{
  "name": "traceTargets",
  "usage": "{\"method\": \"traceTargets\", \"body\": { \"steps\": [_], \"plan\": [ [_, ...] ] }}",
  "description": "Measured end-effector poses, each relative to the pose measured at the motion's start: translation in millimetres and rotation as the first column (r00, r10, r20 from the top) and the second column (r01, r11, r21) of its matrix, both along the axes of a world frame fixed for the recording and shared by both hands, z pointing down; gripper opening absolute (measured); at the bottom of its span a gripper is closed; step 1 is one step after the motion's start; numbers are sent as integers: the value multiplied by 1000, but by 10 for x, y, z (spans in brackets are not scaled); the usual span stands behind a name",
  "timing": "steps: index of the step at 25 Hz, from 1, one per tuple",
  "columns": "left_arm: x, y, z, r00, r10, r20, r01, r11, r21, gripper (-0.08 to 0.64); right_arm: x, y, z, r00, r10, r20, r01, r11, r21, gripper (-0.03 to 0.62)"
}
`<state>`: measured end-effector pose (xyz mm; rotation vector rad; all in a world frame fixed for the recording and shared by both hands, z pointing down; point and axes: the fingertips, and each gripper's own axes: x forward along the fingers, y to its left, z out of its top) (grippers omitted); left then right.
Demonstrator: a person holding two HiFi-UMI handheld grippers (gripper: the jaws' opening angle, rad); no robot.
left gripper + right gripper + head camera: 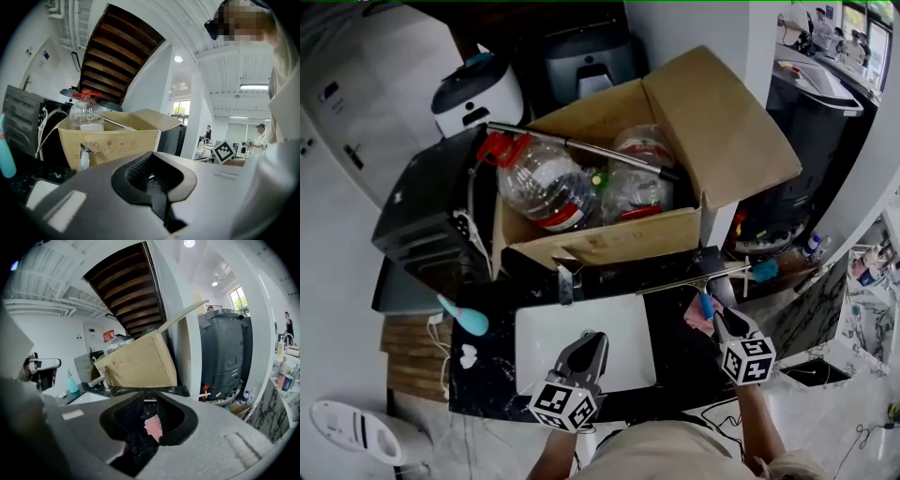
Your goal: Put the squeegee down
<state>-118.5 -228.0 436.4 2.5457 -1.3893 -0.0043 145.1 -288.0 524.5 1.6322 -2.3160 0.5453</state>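
The squeegee [694,278] lies on the black counter [675,356] in front of the cardboard box. Its long metal blade runs left to right, and its blue handle [706,304] points toward me. My right gripper [719,322] hovers just short of the handle, apart from it and above a pink cloth [697,321]. Its jaws stand partly open with nothing between them, and the cloth [152,426] shows through the gap. My left gripper [591,342] hangs over the white sink [544,328]. It is shut and empty, and its tips meet in the left gripper view [151,154].
The open cardboard box [609,239] holds plastic bottles and a metal rod. A faucet [565,281] stands at its front. A teal bottle [469,321] lies on the counter's left. A black appliance [431,211] is further left, and clutter sits on the floor to the right.
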Motion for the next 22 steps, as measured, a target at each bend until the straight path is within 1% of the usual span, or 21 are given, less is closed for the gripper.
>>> {"method": "traceTargets", "body": {
  "steps": [3, 5, 7, 8, 13, 17, 22],
  "plan": [
    [36, 7, -64, 1000, 11, 5, -11, 1000, 21, 15, 16, 162, -254, 1000, -11, -14, 12, 998, 58, 69],
    [52, -1, -112, 1000, 15, 5, -15, 999, 34, 15, 17, 256, -434, 1000, -21, -6, 22, 995, 99, 58],
    [62, -21, -177, 1000, 17, 6, -17, 998, 52, 15, 10, 333, -609, 999, -38, 16, 35, 989, 142, 10],
    [58, -34, -217, 1000, 15, 8, -15, 998, 64, 15, 2, 361, -686, 999, -48, 23, 43, 986, 161, 2],
    [18, -74, -459, 1000, 0, 11, -1, 993, 122, 15, -68, 469, -976, 995, -98, 12, 93, 968, 234, 2],
    [39, -86, -665, 1000, 3, 21, -6, 987, 163, 15, -178, 523, -1203, 988, -154, -23, 154, 945, 289, 2],
    [73, -86, -862, 999, 7, 43, -16, 975, 220, 15, -317, 548, -1538, 979, -182, -92, 204, 902, 380, 2]
  ]
}}
